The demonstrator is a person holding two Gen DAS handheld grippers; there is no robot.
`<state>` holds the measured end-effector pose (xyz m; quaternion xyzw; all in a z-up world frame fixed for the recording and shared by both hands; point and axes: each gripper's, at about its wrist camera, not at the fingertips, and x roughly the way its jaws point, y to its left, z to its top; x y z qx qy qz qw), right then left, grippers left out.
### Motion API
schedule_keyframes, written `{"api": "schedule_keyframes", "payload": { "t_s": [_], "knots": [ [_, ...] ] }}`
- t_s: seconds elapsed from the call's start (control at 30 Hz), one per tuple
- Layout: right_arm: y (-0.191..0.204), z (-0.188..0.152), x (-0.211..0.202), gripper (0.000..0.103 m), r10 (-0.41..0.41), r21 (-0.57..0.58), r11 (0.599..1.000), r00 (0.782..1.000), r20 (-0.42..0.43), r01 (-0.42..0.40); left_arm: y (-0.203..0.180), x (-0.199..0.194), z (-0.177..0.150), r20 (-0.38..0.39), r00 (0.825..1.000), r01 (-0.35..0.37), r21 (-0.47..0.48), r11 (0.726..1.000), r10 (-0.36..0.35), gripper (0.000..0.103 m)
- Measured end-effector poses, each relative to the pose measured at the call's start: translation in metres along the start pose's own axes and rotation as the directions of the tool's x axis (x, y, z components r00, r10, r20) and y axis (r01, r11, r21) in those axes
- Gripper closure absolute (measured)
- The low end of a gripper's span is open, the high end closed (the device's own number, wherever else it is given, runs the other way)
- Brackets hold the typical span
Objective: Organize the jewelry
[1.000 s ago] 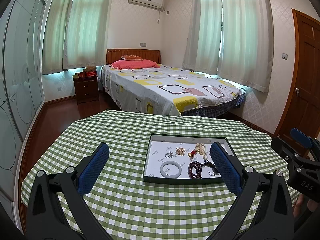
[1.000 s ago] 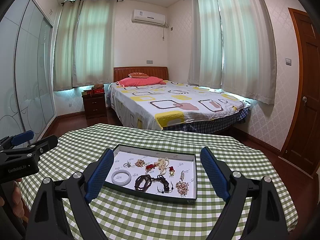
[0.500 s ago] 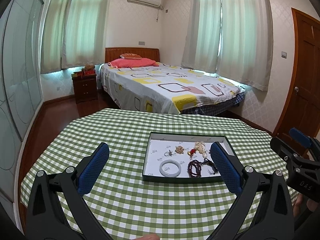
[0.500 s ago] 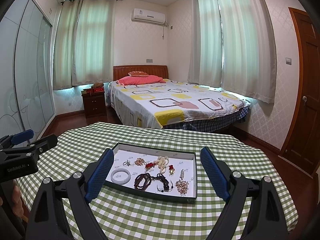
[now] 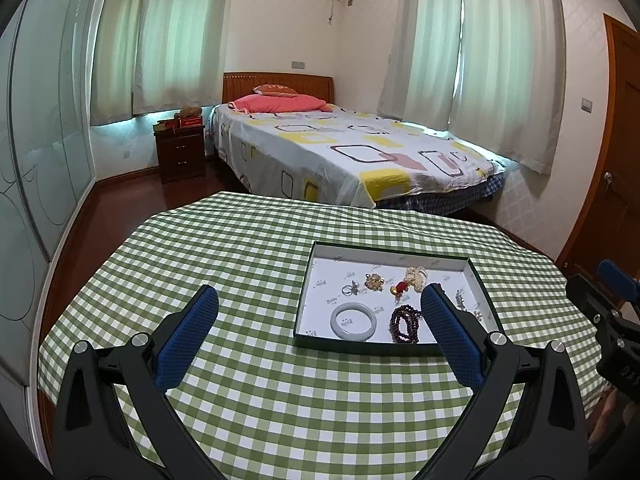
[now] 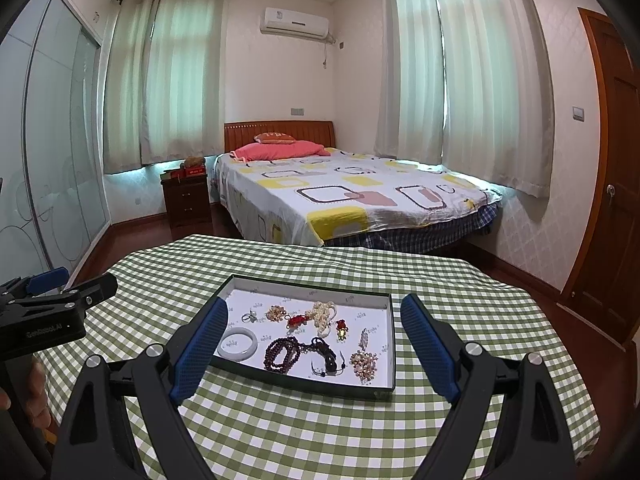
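Left wrist view: the left claw [image 5: 318, 312] is spread wide and empty above a desk [image 5: 248, 248] in green gingham cloth. A shallow dark-rimmed tray [image 5: 308, 280] right of centre holds a pale bangle [image 5: 353, 321] and dark beads [image 5: 405, 323]. Behind stands a bed [image 5: 344, 148].

Right wrist view: the right claw [image 6: 314, 326] gapes empty over the tray [image 6: 394, 340]; curtains [image 6: 168, 76] cover the windows.
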<state>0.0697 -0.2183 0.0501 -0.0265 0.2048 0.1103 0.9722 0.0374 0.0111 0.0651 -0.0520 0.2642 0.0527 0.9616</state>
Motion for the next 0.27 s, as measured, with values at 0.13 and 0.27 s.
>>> {"api": "schedule_keyframes", "payload": {
  "t_s": [0.13, 0.27],
  "knots": [
    [-0.005, -0.002, 0.01, 0.018, -0.011, 0.008, 1.0, 1.0, -0.012, 0.011, -0.001, 0.016, -0.003, -0.019, 1.0, -0.023, 0.012, 1.0, 0.023, 0.004],
    [-0.025, -0.01, 0.036, 0.018, -0.052, 0.024, 0.998, 0.998, -0.04, 0.053, 0.007, 0.047, -0.007, -0.074, 0.996, -0.048, 0.014, 0.999, 0.049, 0.004]
  ]
}}
